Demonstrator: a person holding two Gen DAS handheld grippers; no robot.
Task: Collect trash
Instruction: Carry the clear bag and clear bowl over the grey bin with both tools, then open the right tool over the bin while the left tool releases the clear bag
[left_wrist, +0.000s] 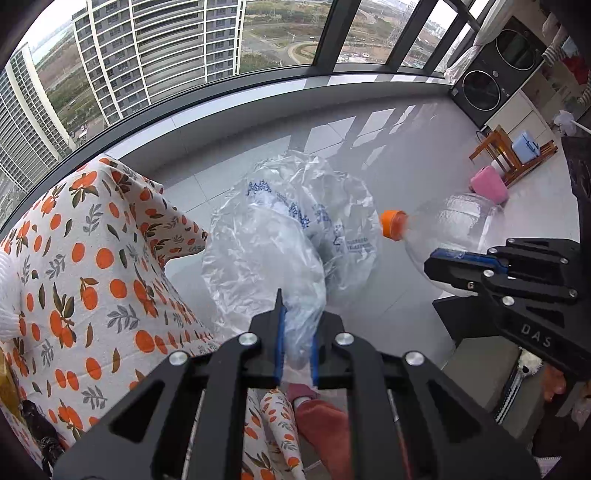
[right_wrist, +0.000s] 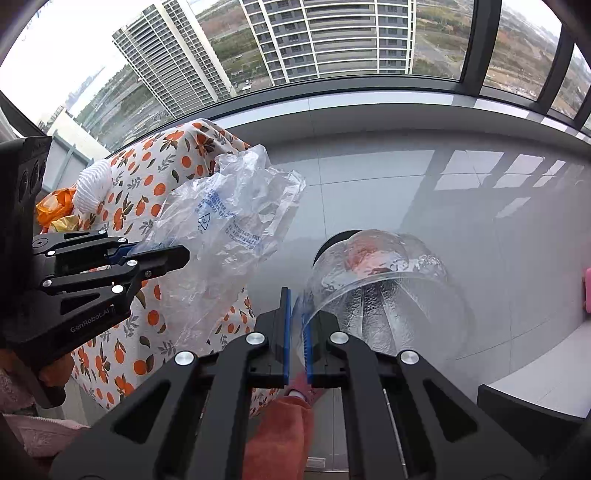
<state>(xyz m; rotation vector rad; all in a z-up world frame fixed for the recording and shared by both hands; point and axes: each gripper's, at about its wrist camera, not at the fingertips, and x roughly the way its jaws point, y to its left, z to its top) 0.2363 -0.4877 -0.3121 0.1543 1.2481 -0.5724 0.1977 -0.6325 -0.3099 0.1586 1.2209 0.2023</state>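
Note:
My left gripper (left_wrist: 295, 339) is shut on a crumpled clear plastic bag (left_wrist: 291, 229) with blue print and holds it in the air, mouth hanging outward. The bag also shows in the right wrist view (right_wrist: 229, 221), with the left gripper (right_wrist: 162, 254) at its left. My right gripper (right_wrist: 297, 332) is shut on the rim of a clear plastic bottle (right_wrist: 384, 295), seen from its base. In the left wrist view the bottle (left_wrist: 450, 221) points its orange cap (left_wrist: 393, 225) toward the bag, held by the right gripper (left_wrist: 443, 262).
A table under an orange-print cloth (left_wrist: 92, 266) stands at the left, with a white net wrap (right_wrist: 92, 184) and orange wrappers (right_wrist: 55, 206) on it. Grey tiled floor (right_wrist: 443, 184) lies below. A wooden stool (left_wrist: 506, 155), pink item (left_wrist: 489, 184) and stacked washers (left_wrist: 491, 77) stand far right.

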